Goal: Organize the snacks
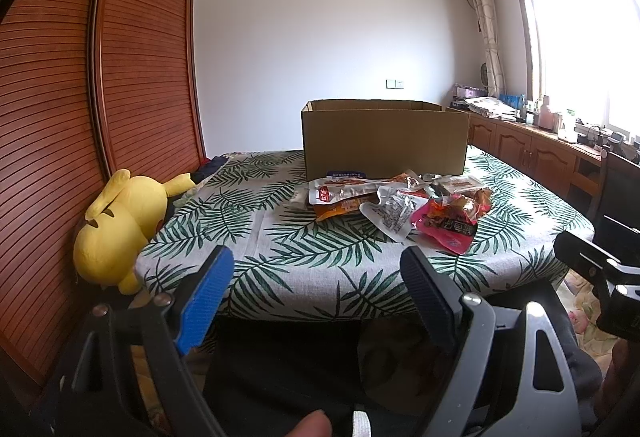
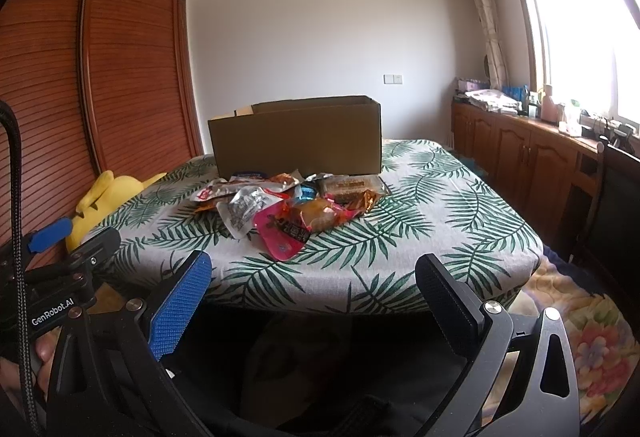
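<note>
A pile of snack packets [image 1: 400,203] lies on the leaf-print tablecloth [image 1: 280,249], in front of an open cardboard box [image 1: 384,137]. A pink packet [image 1: 448,227] is nearest me. The pile [image 2: 296,205] and the box [image 2: 296,137] also show in the right wrist view. My left gripper [image 1: 318,269] is open and empty, held before the table's near edge. My right gripper [image 2: 314,277] is open and empty too, also short of the near edge. The right gripper's body [image 1: 600,277] shows at the right edge of the left wrist view.
A yellow plush toy [image 1: 116,233] lies at the table's left edge against a wooden louvred wardrobe [image 1: 80,117]. Wooden cabinets [image 1: 532,153] with clutter run under the window at right. A dark chair [image 2: 616,205] stands at the table's right. A floral rug [image 2: 580,337] covers the floor.
</note>
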Motion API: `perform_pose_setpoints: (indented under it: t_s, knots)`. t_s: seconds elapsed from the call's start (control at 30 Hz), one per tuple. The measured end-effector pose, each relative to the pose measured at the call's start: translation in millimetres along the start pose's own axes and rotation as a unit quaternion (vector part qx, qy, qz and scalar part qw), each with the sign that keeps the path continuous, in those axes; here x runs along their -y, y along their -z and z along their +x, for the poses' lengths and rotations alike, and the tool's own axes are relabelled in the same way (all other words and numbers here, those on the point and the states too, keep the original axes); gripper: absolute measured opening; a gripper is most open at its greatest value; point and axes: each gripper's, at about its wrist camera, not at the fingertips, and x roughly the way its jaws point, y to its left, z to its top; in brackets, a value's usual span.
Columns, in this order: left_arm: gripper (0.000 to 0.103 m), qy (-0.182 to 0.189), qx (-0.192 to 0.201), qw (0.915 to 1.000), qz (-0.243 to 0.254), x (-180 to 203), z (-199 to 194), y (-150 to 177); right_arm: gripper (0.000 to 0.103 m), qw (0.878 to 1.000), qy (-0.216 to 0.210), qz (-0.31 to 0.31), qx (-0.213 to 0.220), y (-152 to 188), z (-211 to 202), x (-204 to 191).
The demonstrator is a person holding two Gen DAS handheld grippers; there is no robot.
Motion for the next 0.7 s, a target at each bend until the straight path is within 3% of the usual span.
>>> perform_pose_setpoints:
  t_s: [0.37, 0.7]
  knots:
    - [0.086, 0.003, -0.007, 1.0, 0.0, 1, 2, 1, 0.103, 1.0, -0.005, -0.001, -0.004, 4, 2, 0]
    - [0.086, 0.045, -0.045, 0.9979, 0.014, 7, 35, -13, 0.103, 0.999, -0.034, -0.029, -0.018, -18, 29, 7]
